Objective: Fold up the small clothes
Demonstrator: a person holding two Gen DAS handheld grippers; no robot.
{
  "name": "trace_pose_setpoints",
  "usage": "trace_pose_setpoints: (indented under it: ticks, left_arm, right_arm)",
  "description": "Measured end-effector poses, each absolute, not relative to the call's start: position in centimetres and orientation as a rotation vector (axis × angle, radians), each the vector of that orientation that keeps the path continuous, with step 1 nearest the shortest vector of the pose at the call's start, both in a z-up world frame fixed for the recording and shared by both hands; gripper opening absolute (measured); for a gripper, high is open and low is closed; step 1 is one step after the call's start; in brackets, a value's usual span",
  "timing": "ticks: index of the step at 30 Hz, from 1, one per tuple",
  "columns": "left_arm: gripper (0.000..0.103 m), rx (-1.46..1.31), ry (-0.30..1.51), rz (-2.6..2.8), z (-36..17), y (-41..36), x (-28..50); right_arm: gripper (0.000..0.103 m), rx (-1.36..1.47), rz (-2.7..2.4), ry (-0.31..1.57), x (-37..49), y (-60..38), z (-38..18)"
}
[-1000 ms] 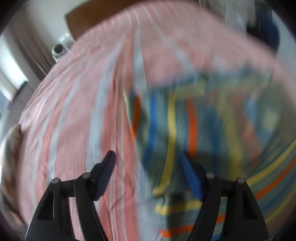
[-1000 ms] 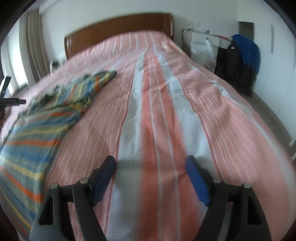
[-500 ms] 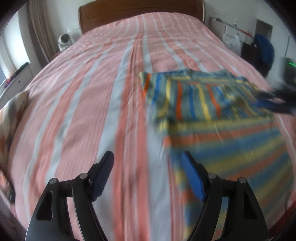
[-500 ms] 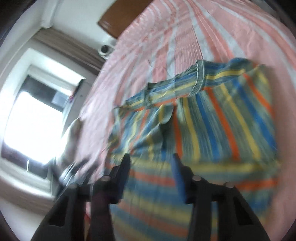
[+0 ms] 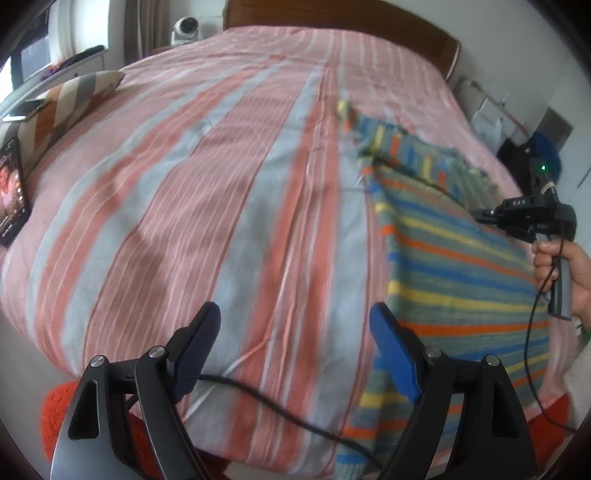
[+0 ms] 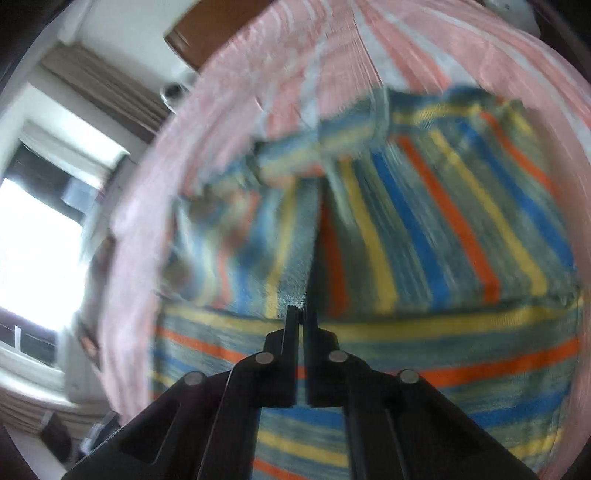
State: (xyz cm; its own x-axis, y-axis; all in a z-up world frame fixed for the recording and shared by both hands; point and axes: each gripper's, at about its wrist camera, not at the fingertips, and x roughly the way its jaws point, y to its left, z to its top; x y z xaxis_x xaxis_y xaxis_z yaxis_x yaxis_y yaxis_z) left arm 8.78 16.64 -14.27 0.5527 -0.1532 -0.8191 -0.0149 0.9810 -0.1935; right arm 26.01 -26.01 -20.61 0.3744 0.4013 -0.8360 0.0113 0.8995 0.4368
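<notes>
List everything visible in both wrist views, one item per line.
striped garment: 1, grey-green with blue, yellow and orange stripes, right part of the bed
bedspread: 1, pink and pale grey stripes, covers the bed
headboard: 1, brown wood, far end
cushion: 1, brown, grey and cream, left edge of the bed
phone: 1, dark, screen lit, left edge
left gripper: jaws opening, nothing between them
right gripper: shut on a fold of the garment
hand: 1, holds the right gripper's handle
</notes>
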Motion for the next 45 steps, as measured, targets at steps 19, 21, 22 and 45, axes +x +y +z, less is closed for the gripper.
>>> trace_pose_setpoints:
  ticks: [19, 21, 22, 45]
  left_arm:
    - [0.100, -0.080, 0.787, -0.181, -6.4, 10.9, 5.2]
    - [0.100, -0.076, 0.812, -0.164, -7.5, 10.4, 5.3]
    - [0.100, -0.083, 0.835, -0.159, -8.5, 10.3, 5.4]
    - [0.100, 0.032, 1.183, -0.070, -19.1, 10.6, 2.7]
  right_arm:
    - [0.064, -0.055, 0.223, 0.797, 6.8, -32.2, -10.6]
    - [0.065, -0.040, 0.202, 0.788, 4.5, -34.0, -10.5]
    - [0.065, -0.028, 0.191, 0.791, 3.8, -34.5, -10.9]
    - [0.065, 0.049, 0.280, 1.137, -5.1, -36.2, -20.2]
